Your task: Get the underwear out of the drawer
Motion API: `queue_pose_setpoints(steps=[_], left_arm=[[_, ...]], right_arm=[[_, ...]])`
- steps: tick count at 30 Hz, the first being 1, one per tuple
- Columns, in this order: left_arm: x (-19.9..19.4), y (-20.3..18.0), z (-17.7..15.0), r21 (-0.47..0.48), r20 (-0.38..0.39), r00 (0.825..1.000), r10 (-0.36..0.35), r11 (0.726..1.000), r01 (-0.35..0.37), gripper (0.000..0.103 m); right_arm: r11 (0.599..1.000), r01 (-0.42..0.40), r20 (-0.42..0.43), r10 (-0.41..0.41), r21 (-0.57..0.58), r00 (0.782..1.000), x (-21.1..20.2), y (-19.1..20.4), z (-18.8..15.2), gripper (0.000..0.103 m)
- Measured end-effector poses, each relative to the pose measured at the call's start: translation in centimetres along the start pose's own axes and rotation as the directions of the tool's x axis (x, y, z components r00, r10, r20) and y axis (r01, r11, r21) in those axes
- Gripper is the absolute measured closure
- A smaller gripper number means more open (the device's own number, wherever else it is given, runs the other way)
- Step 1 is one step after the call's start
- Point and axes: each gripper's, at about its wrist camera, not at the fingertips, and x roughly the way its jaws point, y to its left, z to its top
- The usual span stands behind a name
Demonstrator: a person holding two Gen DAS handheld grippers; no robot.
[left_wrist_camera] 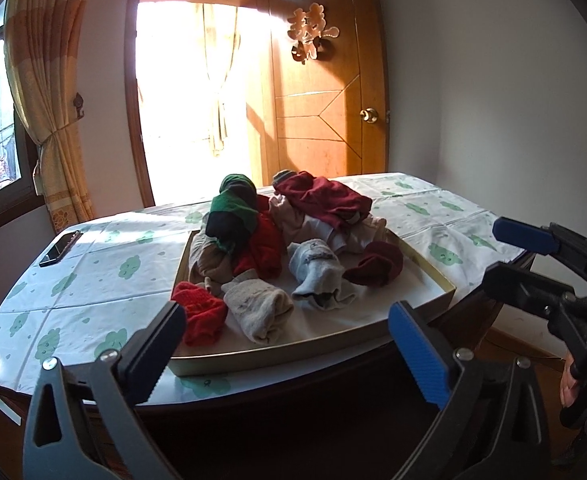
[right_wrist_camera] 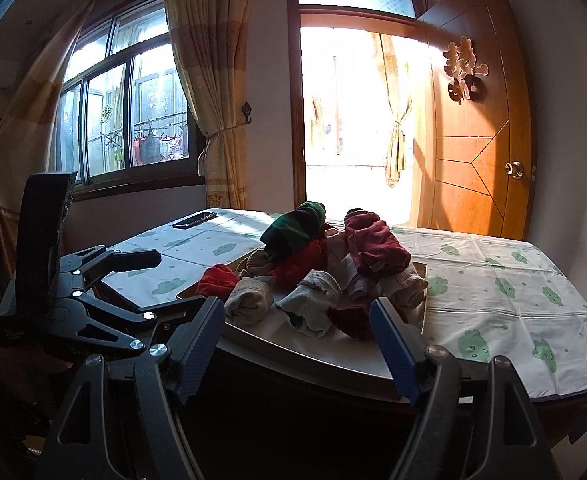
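Observation:
A shallow beige drawer [left_wrist_camera: 429,266] lies on the table and holds a heap of small garments. A green-and-black piece [left_wrist_camera: 233,204] and a dark red piece [left_wrist_camera: 325,196] top the heap. Rolled red [left_wrist_camera: 201,316], beige [left_wrist_camera: 259,312], grey [left_wrist_camera: 317,268] and maroon [left_wrist_camera: 377,264] pieces lie in front. My left gripper [left_wrist_camera: 287,332] is open just short of the drawer's near rim, with nothing between its fingers. My right gripper [right_wrist_camera: 297,332] is open too and empty, near the same rim [right_wrist_camera: 293,354]. Each gripper shows in the other's view: right gripper [left_wrist_camera: 509,262], left gripper [right_wrist_camera: 153,284].
The table wears a white cloth [left_wrist_camera: 93,276] printed with green shapes. A dark phone [left_wrist_camera: 61,248] lies at its far left corner. Behind stand an open wooden door [left_wrist_camera: 321,100], a bright doorway and curtains. The table's dark front edge runs below the drawer.

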Motion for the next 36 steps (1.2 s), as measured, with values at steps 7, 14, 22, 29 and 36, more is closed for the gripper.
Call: queue_pose_setpoints(steps=[7,14,22,29,36], left_arm=[[-0.01,0.02,0.04,-0.006,-0.007,1.000,0.011,1.000,-0.012,0.000],[0.03,-0.06,0.02,-0.001,-0.011,1.000,0.013,1.000,-0.013,0.000],[-0.30,-0.06,0.16,0.004,-0.007,1.000,0.016,1.000,-0.016,0.000],[-0.82,-0.12,0.39,0.007,0.004,1.000,0.022,1.000,-0.022,0.000],[-0.85,0.00,0.46,-0.008,-0.007,1.000,0.009,1.000,-0.009,0.000]], right_arm=[[1.000,0.001,0.004,-0.001,0.016,1.000,0.15,-0.53,-0.38,0.026],[1.000,-0.002,0.008,0.002,0.015,1.000,0.08,-0.57,-0.49,0.026],[1.000,-0.002,0.024,0.002,0.005,1.000,-0.39,-0.37,-0.14,0.025],[1.000,-0.005,0.024,0.004,0.008,1.000,-0.48,-0.38,-0.12,0.025],[1.000,-0.010,0.021,0.010,0.005,1.000,-0.36,-0.27,-0.16,0.025]])
